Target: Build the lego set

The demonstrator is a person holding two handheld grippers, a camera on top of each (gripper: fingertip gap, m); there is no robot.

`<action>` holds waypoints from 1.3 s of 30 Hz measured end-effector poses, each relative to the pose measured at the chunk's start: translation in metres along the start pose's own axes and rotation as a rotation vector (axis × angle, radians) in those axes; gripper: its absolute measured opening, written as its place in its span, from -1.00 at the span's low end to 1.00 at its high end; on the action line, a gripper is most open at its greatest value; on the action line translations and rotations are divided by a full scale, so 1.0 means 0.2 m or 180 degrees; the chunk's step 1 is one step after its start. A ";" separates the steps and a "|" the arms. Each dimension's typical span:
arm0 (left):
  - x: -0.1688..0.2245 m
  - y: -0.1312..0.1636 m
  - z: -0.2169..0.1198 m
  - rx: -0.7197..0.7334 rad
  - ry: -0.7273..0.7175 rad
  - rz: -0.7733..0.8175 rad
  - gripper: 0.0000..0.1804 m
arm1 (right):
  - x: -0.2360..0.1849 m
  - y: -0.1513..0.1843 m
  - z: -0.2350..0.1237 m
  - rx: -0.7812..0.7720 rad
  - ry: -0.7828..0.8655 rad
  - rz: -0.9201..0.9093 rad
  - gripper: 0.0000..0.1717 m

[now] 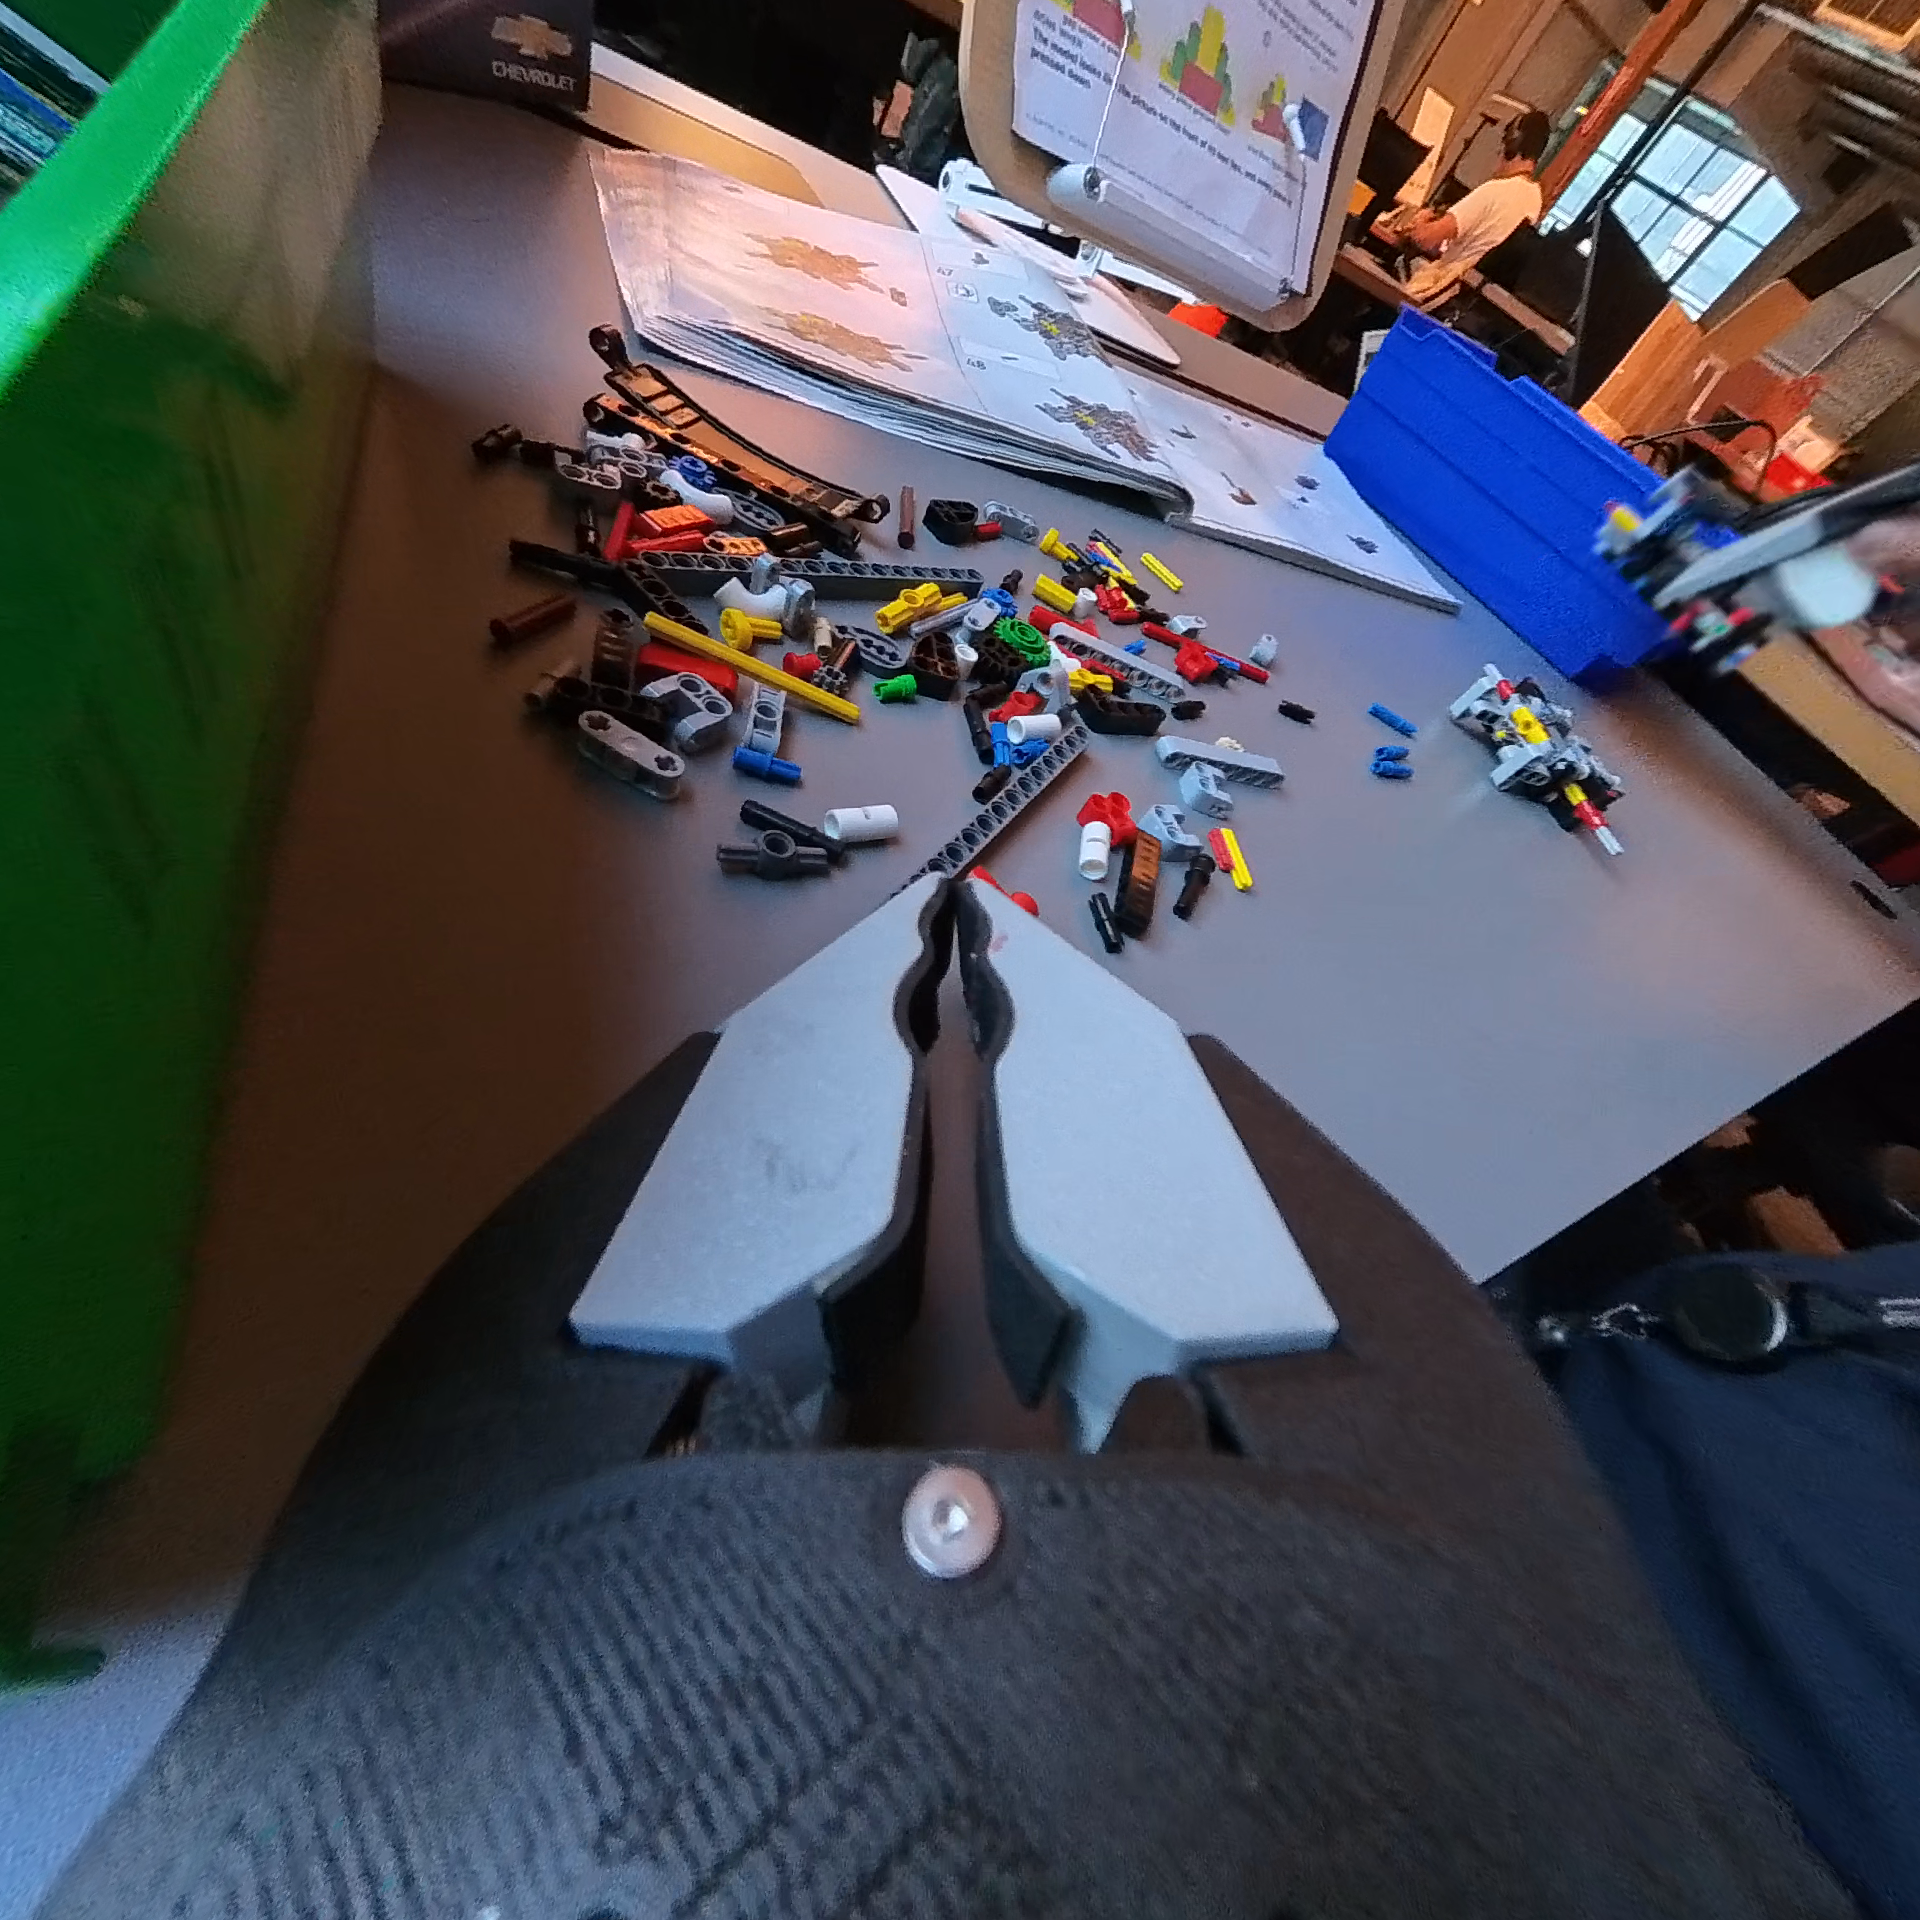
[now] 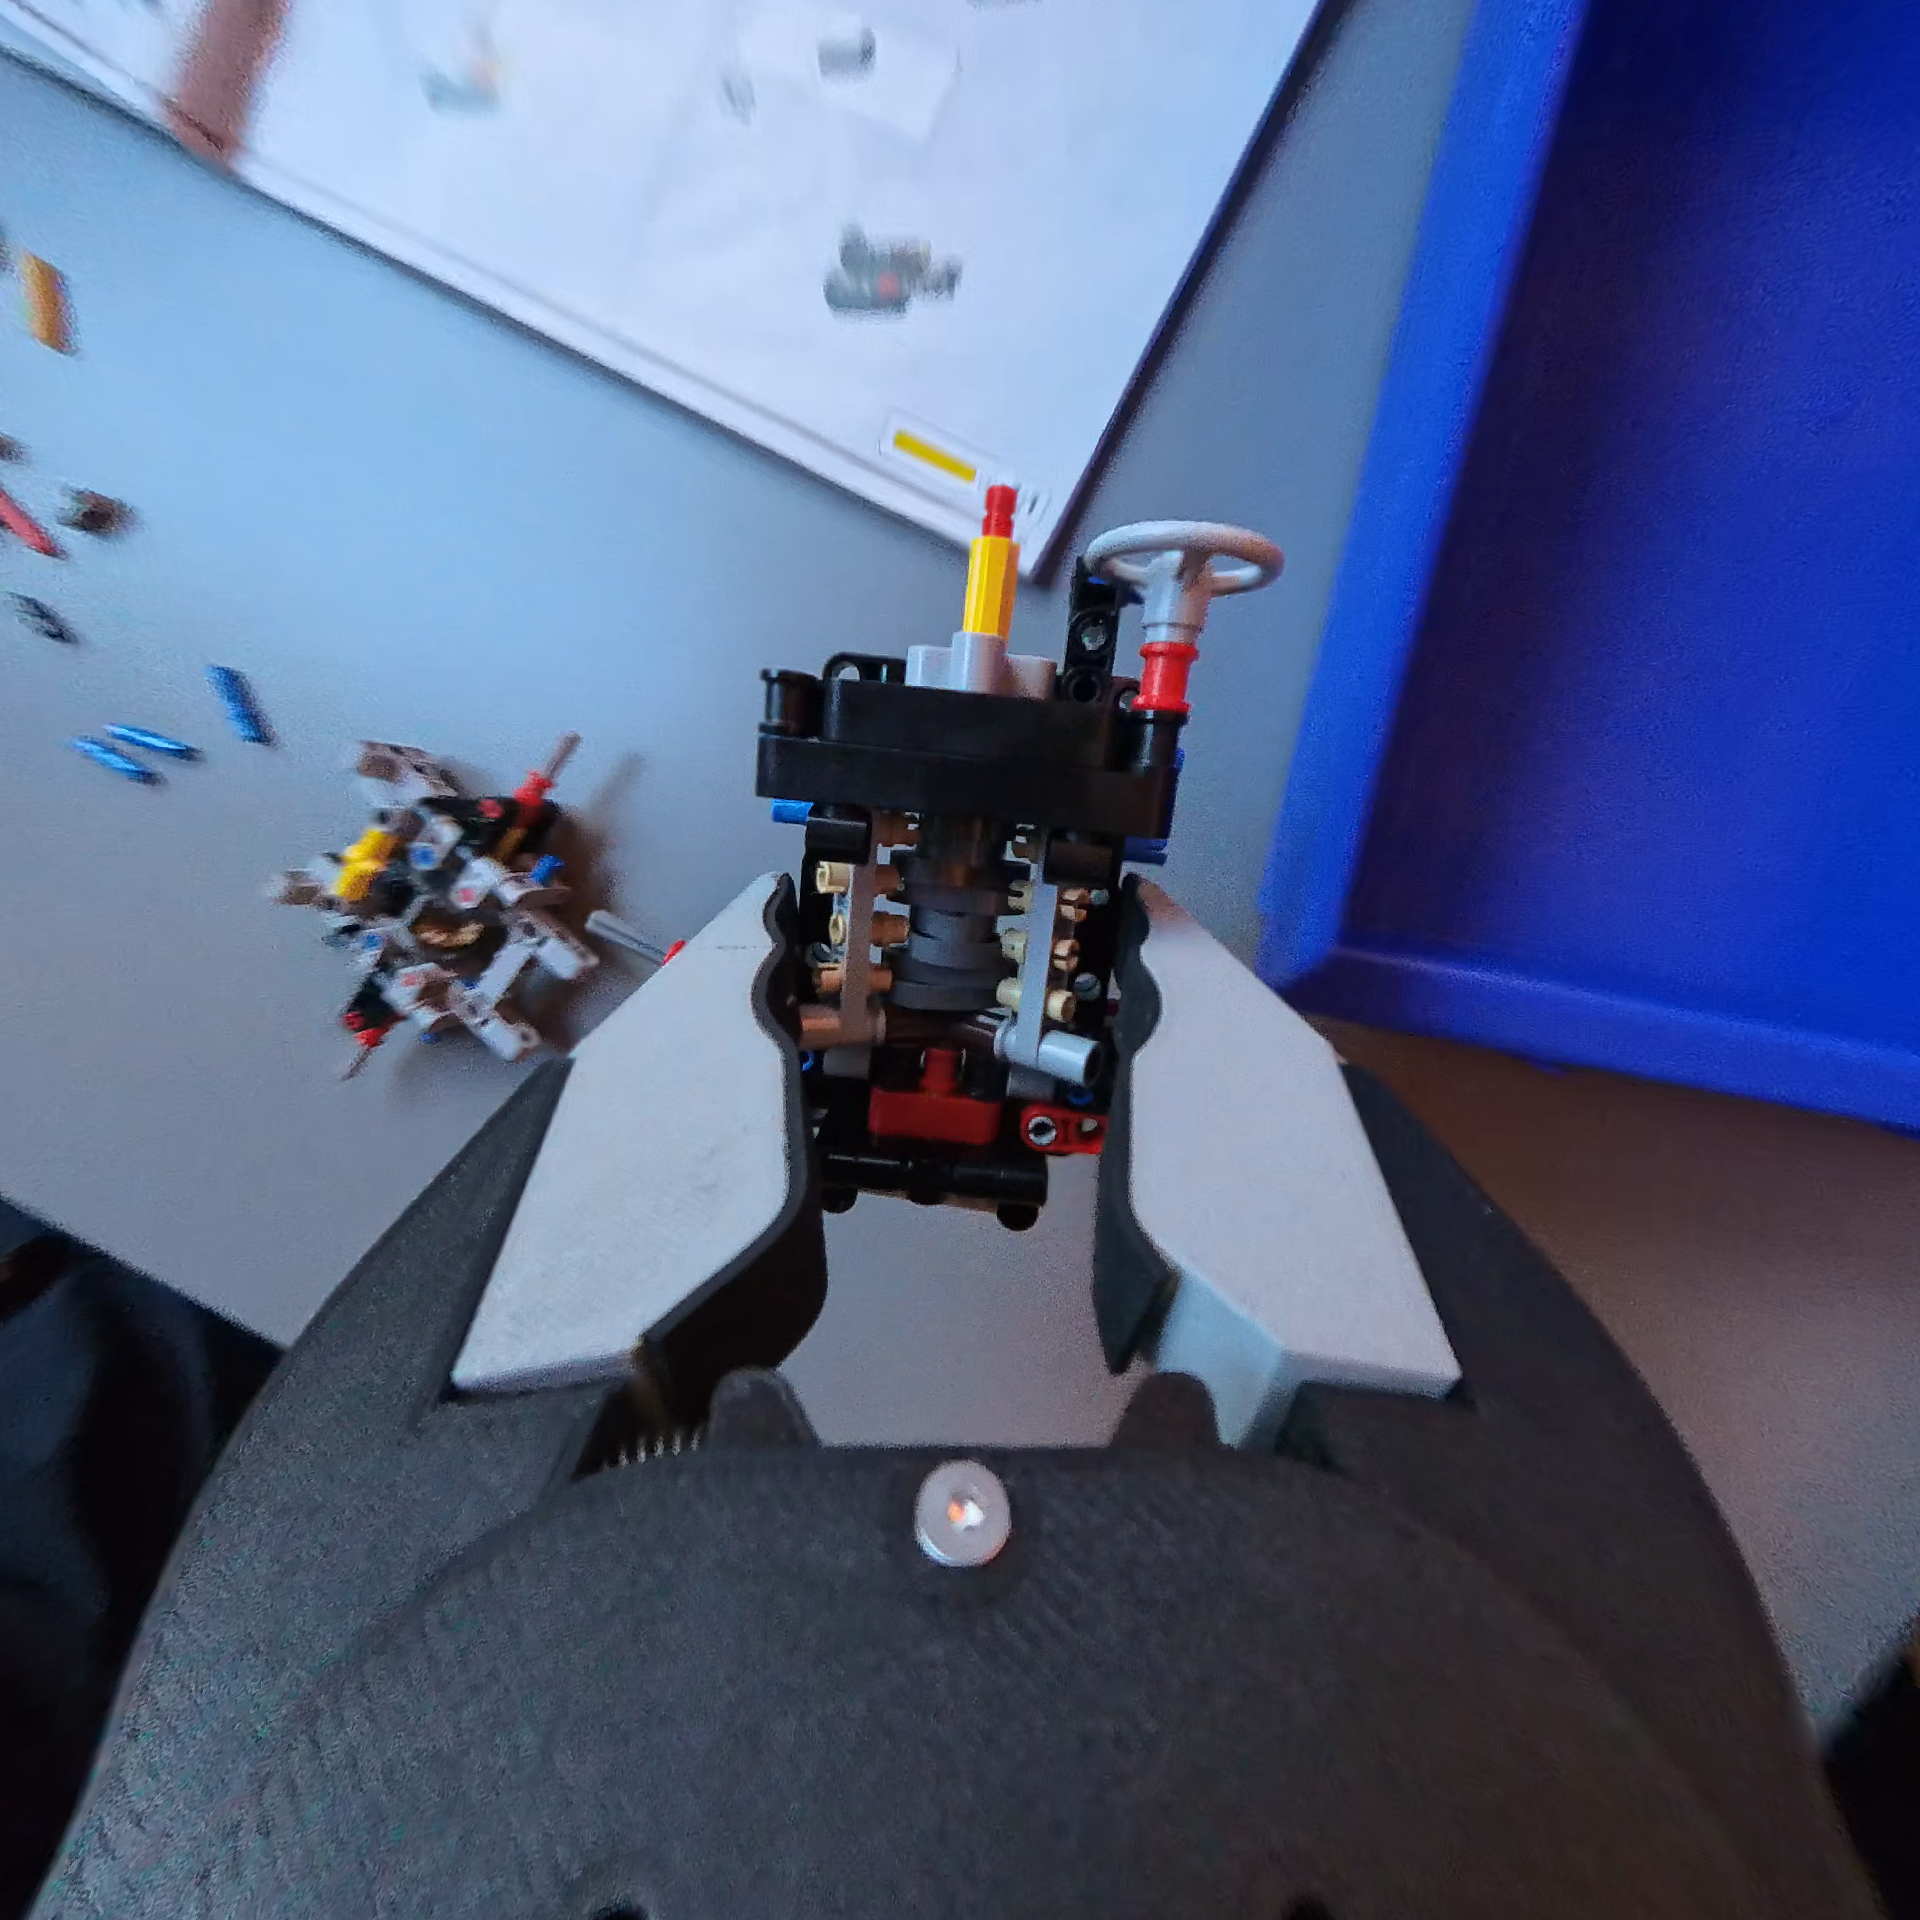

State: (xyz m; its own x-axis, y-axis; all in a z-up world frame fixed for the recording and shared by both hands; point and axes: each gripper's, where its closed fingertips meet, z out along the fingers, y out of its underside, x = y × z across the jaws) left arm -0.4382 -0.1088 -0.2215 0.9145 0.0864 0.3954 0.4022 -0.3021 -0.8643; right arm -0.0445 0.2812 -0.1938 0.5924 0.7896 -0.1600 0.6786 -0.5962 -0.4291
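My right gripper [image 2: 958, 904] is shut on a brick-built assembly [image 2: 966, 748]. It has a black frame, grey gears inside, a yellow-and-red axle on top and a grey steering wheel [image 2: 1184, 556]. Both pads press on its sides, and it is held above the grey table [image 2: 416, 520]. The same assembly shows blurred at the right edge of the left wrist view [image 1: 1673, 551]. My left gripper [image 1: 956, 899] is shut, with its tips just above the near end of a long grey beam [image 1: 1013, 800]. A pile of loose coloured pieces [image 1: 831, 623] lies beyond it.
A smaller grey assembly [image 1: 1538, 743] lies on the table and also shows in the right wrist view [image 2: 436, 904]. A blue bin [image 1: 1486, 468] stands at the right. An open instruction booklet [image 1: 883, 312] lies behind the pile. A green bin [image 1: 135, 520] stands at the left. A sheet on a stand [image 1: 1174, 135] is at the back. Across from one pair of fingers to the other is roughly 55 centimeters.
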 end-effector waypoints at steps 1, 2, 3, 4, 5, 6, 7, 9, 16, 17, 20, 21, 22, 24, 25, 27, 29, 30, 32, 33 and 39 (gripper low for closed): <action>0.00 0.00 0.00 0.0004 0.0015 -0.0007 -1.00 | 0.01 -0.04 -0.11 0.0089 0.0010 -0.0001 -0.33; 0.00 0.00 0.00 0.0009 0.0028 -0.0012 -1.00 | 0.03 -0.08 -0.23 0.0177 0.0059 -0.0016 -0.32; 0.01 0.00 0.00 0.0013 0.0035 -0.0011 -1.00 | 0.05 -0.11 -0.34 0.0259 0.0118 -0.0031 -0.33; 0.01 0.00 0.00 0.0013 0.0037 -0.0010 -1.00 | 0.05 -0.14 -0.44 0.0308 0.0155 -0.0045 -0.33; 0.01 0.00 0.00 0.0009 0.0036 -0.0011 -1.00 | 0.05 -0.15 -0.51 0.0317 0.0174 -0.0070 -0.33; 0.00 0.00 0.00 0.0004 0.0032 -0.0010 -1.00 | 0.05 -0.15 -0.55 0.0325 0.0199 -0.0108 -0.33; 0.00 0.00 0.00 0.0001 0.0026 -0.0008 -1.00 | 0.05 -0.14 -0.55 0.0346 0.0229 -0.0148 -0.33; 0.00 0.00 0.00 -0.0005 0.0008 0.0000 -1.00 | 0.03 -0.07 -0.46 0.0254 0.0248 -0.0217 -0.32; -0.01 0.01 0.00 -0.0040 -0.0086 0.0060 -1.00 | 0.00 0.24 0.15 -0.0157 -0.0007 -0.0087 -0.32; -0.01 0.01 0.01 -0.0045 -0.0091 0.0070 -1.00 | 0.01 0.26 0.20 -0.0228 0.0021 -0.0093 -0.32; -0.01 0.01 0.00 -0.0036 -0.0130 0.0089 -1.00 | -0.02 0.20 0.14 0.0012 -0.0092 -0.0163 -0.37; -0.01 0.01 0.00 -0.0026 -0.0149 0.0099 -1.00 | -0.05 0.15 0.06 0.0194 -0.0173 -0.0189 -0.36; -0.01 0.01 0.00 -0.0018 -0.0166 0.0120 -1.00 | -0.06 0.11 -0.04 0.0388 -0.0205 -0.0233 -0.36; -0.02 0.01 0.00 -0.0020 -0.0193 0.0143 -1.00 | -0.03 0.04 -0.25 0.0734 -0.0045 -0.0354 -0.34; -0.02 0.01 0.00 -0.0019 -0.0198 0.0152 -1.00 | 0.02 0.03 -0.34 0.0868 0.0104 -0.0399 -0.37; -0.02 0.01 0.00 -0.0012 -0.0200 0.0155 -1.00 | 0.14 0.06 -0.46 0.1069 0.0331 -0.0400 -0.40; -0.02 0.01 0.00 0.0001 -0.0218 0.0154 -1.00 | 0.23 0.13 -0.47 0.1166 0.0323 -0.0267 -0.41; -0.02 0.01 0.00 0.0004 -0.0232 0.0168 -1.00 | 0.26 0.17 -0.44 0.1208 0.0245 -0.0188 -0.41; -0.02 0.01 0.00 0.0004 -0.0267 0.0224 -1.00 | 0.30 0.26 -0.35 0.1289 0.0110 -0.0115 -0.43; -0.02 0.01 0.00 0.0000 -0.0288 0.0247 -1.00 | 0.33 0.30 -0.30 0.1325 0.0143 -0.0117 -0.45; -0.03 0.01 0.00 -0.0005 -0.0438 0.0387 -1.00 | 0.33 0.40 -0.13 0.1869 0.0170 -0.0341 -0.51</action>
State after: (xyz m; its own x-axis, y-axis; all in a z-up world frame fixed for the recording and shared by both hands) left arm -0.4430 -0.1098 -0.2254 0.9539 0.1782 0.2415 0.2882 -0.3197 -0.9026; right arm 0.0604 0.2814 -0.2148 0.5654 0.8233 -0.0504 0.3912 -0.3215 -0.8623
